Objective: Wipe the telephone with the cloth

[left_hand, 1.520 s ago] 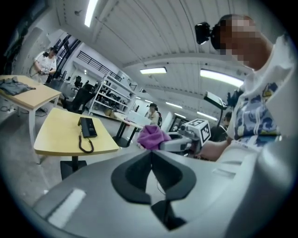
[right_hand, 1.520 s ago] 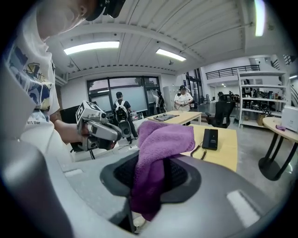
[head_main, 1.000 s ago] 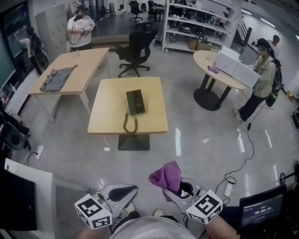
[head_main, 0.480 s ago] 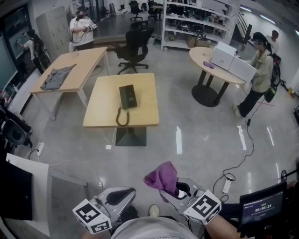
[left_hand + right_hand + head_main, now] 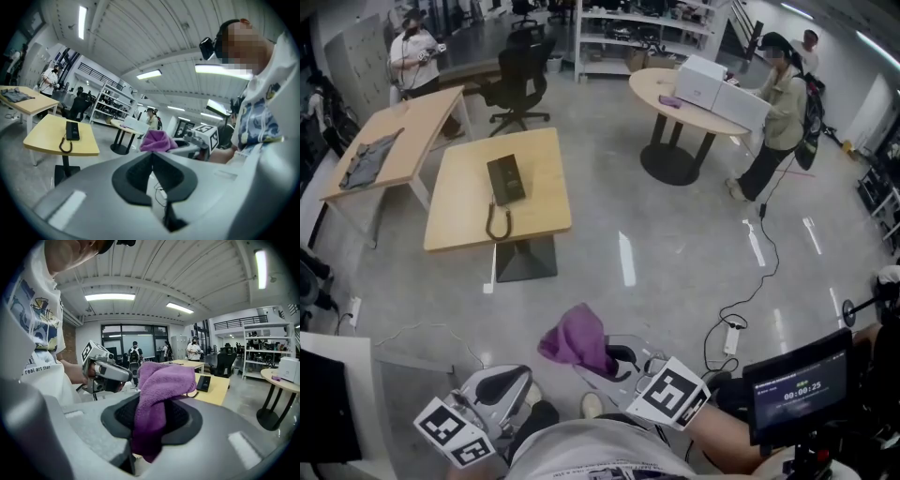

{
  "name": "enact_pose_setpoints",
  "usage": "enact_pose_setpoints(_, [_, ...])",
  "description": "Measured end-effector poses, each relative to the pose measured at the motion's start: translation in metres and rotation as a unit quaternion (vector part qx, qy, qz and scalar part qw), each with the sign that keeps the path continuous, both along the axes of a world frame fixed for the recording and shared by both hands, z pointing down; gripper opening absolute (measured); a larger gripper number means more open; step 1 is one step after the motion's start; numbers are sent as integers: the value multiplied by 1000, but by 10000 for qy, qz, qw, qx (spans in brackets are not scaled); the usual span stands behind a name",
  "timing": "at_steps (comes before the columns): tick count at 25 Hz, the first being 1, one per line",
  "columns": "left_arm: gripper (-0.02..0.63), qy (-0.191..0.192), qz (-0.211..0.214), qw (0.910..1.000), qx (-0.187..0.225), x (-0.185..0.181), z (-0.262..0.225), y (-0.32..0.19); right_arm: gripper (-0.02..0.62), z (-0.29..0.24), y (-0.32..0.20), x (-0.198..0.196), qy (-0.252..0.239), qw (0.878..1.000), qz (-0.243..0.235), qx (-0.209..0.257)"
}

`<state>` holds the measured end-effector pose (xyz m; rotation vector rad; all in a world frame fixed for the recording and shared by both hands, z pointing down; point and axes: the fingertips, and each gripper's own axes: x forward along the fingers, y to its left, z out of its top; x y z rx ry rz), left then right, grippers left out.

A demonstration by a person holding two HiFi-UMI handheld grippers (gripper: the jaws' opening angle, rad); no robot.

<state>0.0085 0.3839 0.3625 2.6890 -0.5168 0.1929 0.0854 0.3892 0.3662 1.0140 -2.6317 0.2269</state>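
A black telephone (image 5: 505,178) lies on a square wooden table (image 5: 459,211) across the room, its coiled cord and handset (image 5: 495,225) trailing toward the table's near edge. The telephone (image 5: 72,130) shows far off in the left gripper view too. My right gripper (image 5: 602,358) is shut on a purple cloth (image 5: 576,338), which bunches up above the jaws (image 5: 161,394). My left gripper (image 5: 508,385) is held low by my body, shut with nothing between its fingers (image 5: 151,171). Both grippers are well short of the table.
A long wooden table (image 5: 389,145) with a grey garment (image 5: 366,161) stands at the left. A black office chair (image 5: 517,80) stands behind the tables. At a round table (image 5: 684,108) with white boxes stands a person (image 5: 773,112). Cables and a power strip (image 5: 731,337) lie on the shiny floor.
The view has swung and moved closer to the table, which now sits further left and up. Both grippers keep their grip and stay near my body; the cloth shifted left.
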Motion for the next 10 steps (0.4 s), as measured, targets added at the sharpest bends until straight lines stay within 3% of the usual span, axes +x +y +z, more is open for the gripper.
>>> enact_pose_setpoints(10, [5,-114,-112,9999,-66,-10,4,-15,115,1,-17,-10,-128,9999,-97,2])
